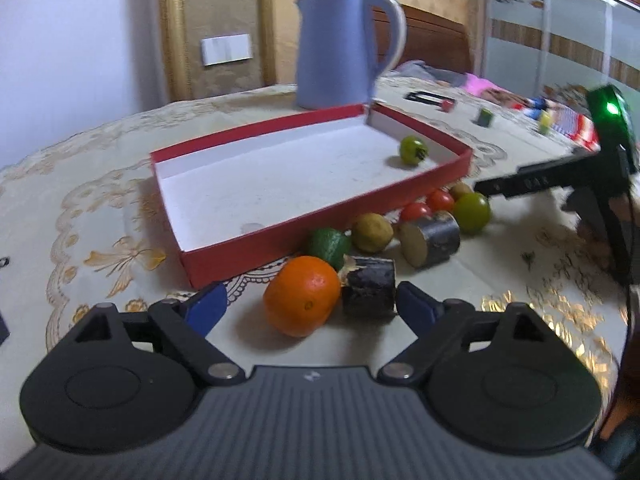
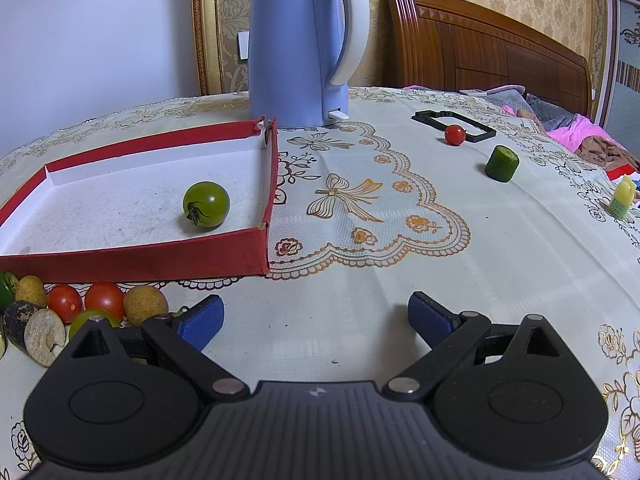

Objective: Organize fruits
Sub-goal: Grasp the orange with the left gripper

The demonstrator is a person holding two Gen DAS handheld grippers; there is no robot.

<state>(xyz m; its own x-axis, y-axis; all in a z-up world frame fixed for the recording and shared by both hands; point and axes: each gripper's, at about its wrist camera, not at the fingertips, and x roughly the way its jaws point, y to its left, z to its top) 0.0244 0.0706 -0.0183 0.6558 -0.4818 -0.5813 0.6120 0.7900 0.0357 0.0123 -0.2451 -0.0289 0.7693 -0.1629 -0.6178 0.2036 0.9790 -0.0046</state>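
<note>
A red box with a white floor (image 1: 280,184) holds one green tomato (image 1: 413,151), also seen in the right wrist view (image 2: 206,204). A row of produce lies against the box's near wall: an orange (image 1: 302,296), two dark eggplant pieces (image 1: 369,286) (image 1: 432,238), a green fruit (image 1: 329,245), a brown longan (image 1: 372,233), red cherry tomatoes (image 1: 416,212) and another green tomato (image 1: 472,212). My left gripper (image 1: 310,306) is open around the orange and the nearer eggplant piece, without squeezing them. My right gripper (image 2: 316,316) is open over bare tablecloth, right of the row.
A blue kettle (image 2: 296,48) stands behind the box. Far right on the tablecloth lie a red tomato (image 2: 455,135) by a black frame (image 2: 480,130), a cucumber piece (image 2: 502,163) and a small yellow item (image 2: 623,196). A bed lies beyond the table.
</note>
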